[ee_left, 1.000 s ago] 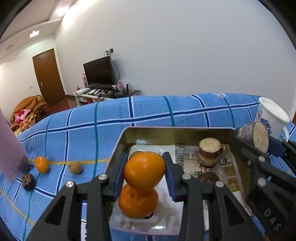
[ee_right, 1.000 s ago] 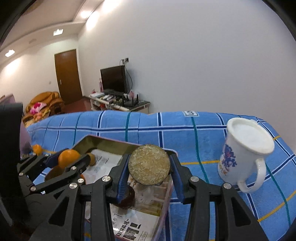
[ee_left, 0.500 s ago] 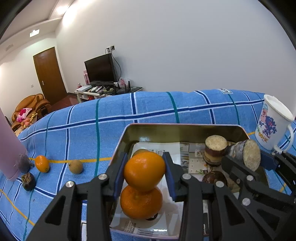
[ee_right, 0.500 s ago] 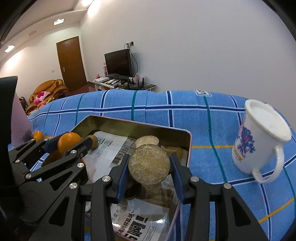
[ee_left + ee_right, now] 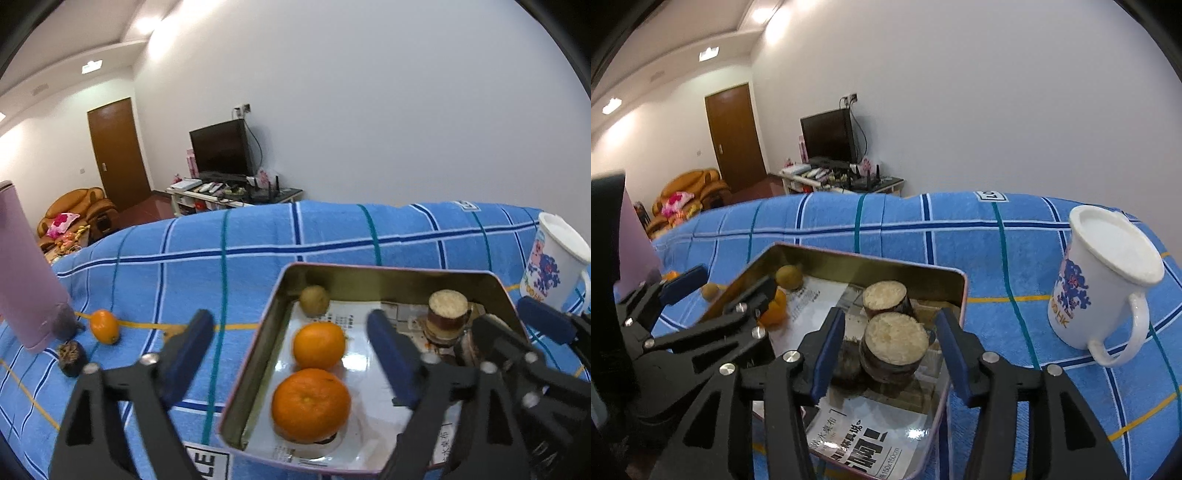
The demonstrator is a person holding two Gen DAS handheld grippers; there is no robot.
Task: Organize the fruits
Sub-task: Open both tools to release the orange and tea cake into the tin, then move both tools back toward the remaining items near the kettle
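Note:
A metal tray (image 5: pixel 388 272) lined with newspaper sits on the blue checked cloth. In it lie two oranges (image 5: pixel 318 345) (image 5: pixel 311 404), a small brown fruit (image 5: pixel 314 300) and several brown cut stalk pieces (image 5: pixel 447 309). My left gripper (image 5: pixel 291 354) is open over the tray's left edge, the oranges below it. My right gripper (image 5: pixel 890 349) is open around a stalk piece (image 5: pixel 894 345) that rests in the tray (image 5: pixel 871 258). The left gripper (image 5: pixel 716 291) also shows in the right wrist view.
A white printed mug (image 5: pixel 554 266) (image 5: pixel 1104 280) stands right of the tray. Left of the tray on the cloth lie a small orange fruit (image 5: pixel 105 326), a dark fruit (image 5: pixel 72 358) and a pink bottle (image 5: pixel 26 273). A TV and sofa are beyond.
Both grippers opened. The orange left my left gripper and now lies in the tray. The stalk piece left my right gripper and now rests in the tray.

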